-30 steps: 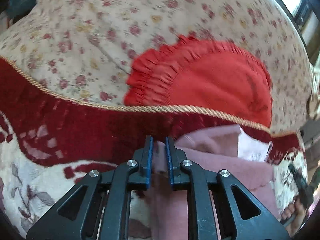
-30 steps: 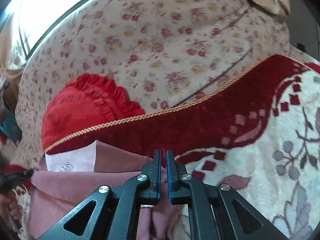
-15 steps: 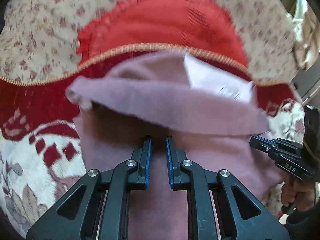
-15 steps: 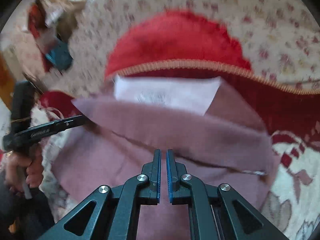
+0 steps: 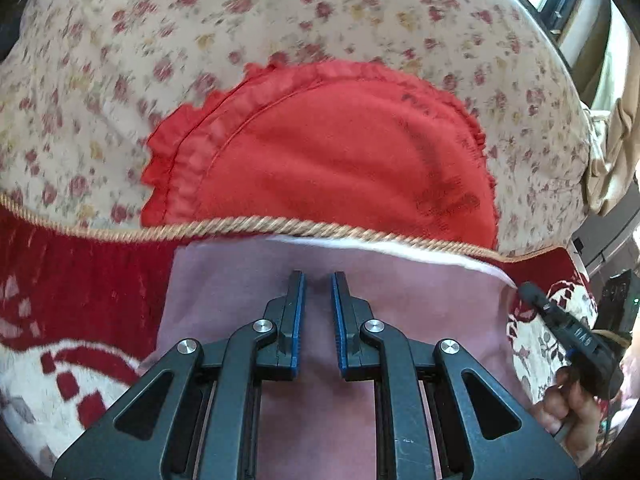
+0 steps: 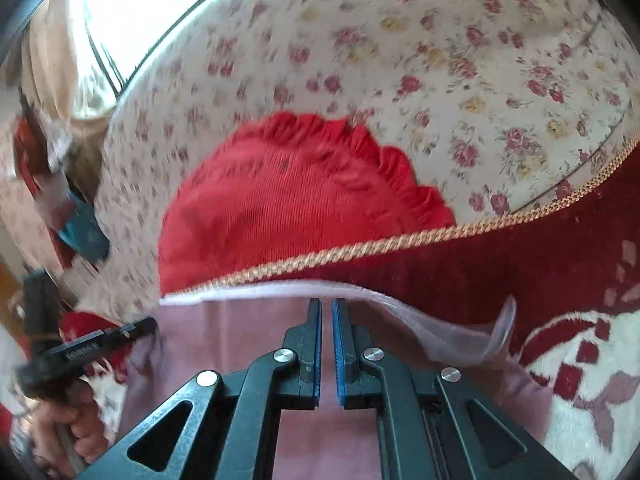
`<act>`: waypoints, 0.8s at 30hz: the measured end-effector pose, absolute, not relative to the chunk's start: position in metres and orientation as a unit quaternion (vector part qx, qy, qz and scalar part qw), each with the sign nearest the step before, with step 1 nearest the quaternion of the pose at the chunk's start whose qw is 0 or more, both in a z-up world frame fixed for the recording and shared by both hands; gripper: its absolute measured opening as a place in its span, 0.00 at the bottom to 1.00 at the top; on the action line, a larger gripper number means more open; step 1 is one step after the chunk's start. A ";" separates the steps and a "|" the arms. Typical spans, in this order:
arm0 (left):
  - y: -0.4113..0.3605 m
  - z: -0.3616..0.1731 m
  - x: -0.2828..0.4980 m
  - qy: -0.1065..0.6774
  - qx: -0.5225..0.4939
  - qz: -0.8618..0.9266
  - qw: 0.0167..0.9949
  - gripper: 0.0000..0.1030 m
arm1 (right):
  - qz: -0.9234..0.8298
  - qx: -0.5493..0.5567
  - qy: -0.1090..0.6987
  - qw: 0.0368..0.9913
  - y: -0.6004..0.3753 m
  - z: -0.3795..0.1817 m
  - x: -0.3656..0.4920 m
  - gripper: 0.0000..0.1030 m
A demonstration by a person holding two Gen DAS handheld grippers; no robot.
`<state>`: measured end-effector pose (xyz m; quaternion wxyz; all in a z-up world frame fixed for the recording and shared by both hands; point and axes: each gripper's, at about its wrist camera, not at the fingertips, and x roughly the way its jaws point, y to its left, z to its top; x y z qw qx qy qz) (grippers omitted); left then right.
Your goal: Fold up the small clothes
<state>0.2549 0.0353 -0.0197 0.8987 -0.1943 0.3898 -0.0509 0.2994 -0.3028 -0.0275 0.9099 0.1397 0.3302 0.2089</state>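
Both grippers over soft mauve garment (image 5: 420, 300).

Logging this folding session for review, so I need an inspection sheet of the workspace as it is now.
Surface: red and cream patterned blanket with gold cord edge, over a floral cover.
Job's things: pink garment lying on the blanket, white lining along its far edge.
Clutter: red frilled cushion behind the garment.
Grippers: left gripper slightly open above the garment; right gripper with a narrow gap, grip on cloth unclear.
Cables: nothing seen.
Surroundings: bright window, beige curtain.
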 end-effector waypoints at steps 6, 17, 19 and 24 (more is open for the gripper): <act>0.051 -0.016 0.219 0.396 -0.221 -0.043 0.890 0.11 | 0.144 0.138 0.316 0.927 -0.355 -0.008 0.289 0.04; 0.020 -0.042 0.104 0.463 -0.205 -0.039 0.861 0.11 | 0.254 0.021 0.452 0.855 -0.345 -0.034 0.236 0.04; 0.018 -0.053 0.102 0.482 -0.204 -0.033 0.851 0.11 | 0.282 -0.054 0.458 0.841 -0.330 -0.039 0.205 0.04; 0.022 -0.057 0.101 0.489 -0.198 -0.016 0.850 0.12 | 0.222 -0.105 0.496 0.833 -0.371 -0.078 0.163 0.03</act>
